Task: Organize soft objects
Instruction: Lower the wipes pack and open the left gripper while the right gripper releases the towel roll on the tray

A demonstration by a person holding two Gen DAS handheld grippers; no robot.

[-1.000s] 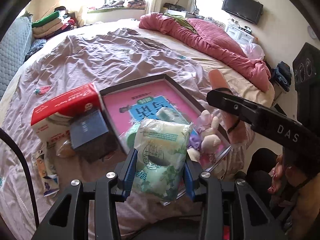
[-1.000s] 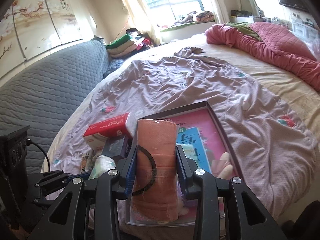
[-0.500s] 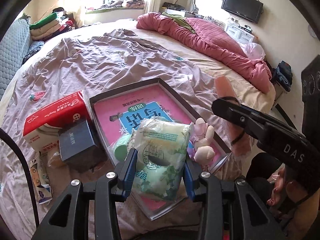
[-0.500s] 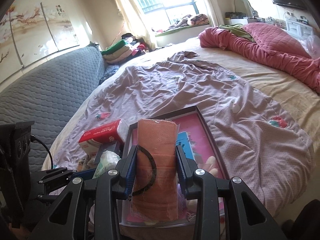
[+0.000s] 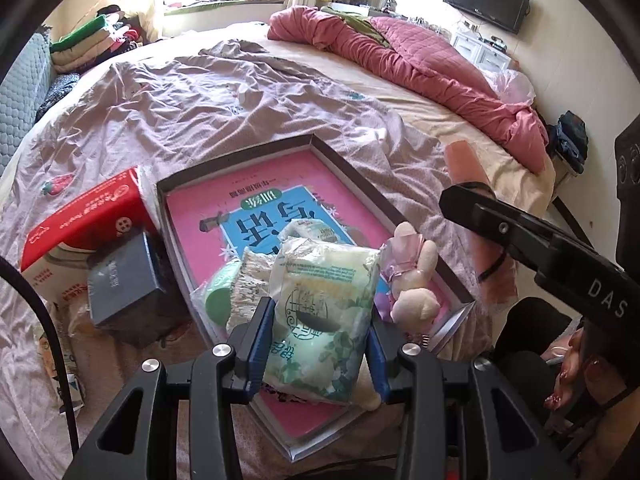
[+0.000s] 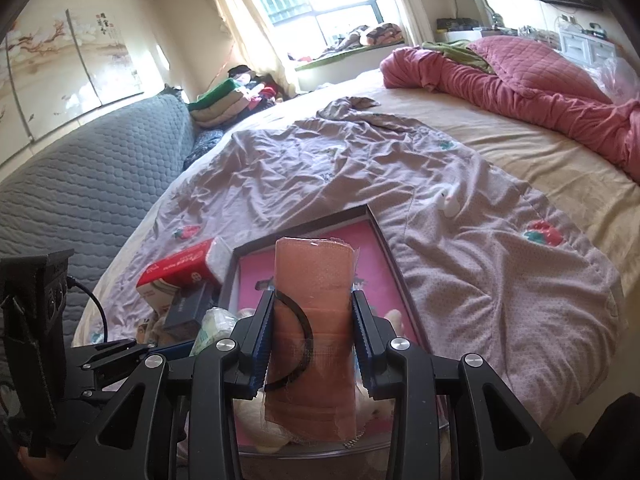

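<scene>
While the right gripper (image 6: 312,334) clamps an orange roll (image 6: 314,332) pointing twelve o'clock, the left gripper (image 5: 316,340) clamps a tissue pack (image 5: 324,312) above the tray (image 5: 240,156), which holds a plush bunny (image 5: 412,276).

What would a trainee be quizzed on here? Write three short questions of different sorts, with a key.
1. True or false: the left tool is empty.
2. Multiple choice: where does the plush bunny lie? A) on the red tissue box B) inside the shallow box tray C) on the pink quilt
3. Fill in: the right tool is clamped on a rolled ____ cloth.

Key:
1. False; it grips a pale green tissue pack.
2. B.
3. Orange, with a black hair tie looped around it.
</scene>
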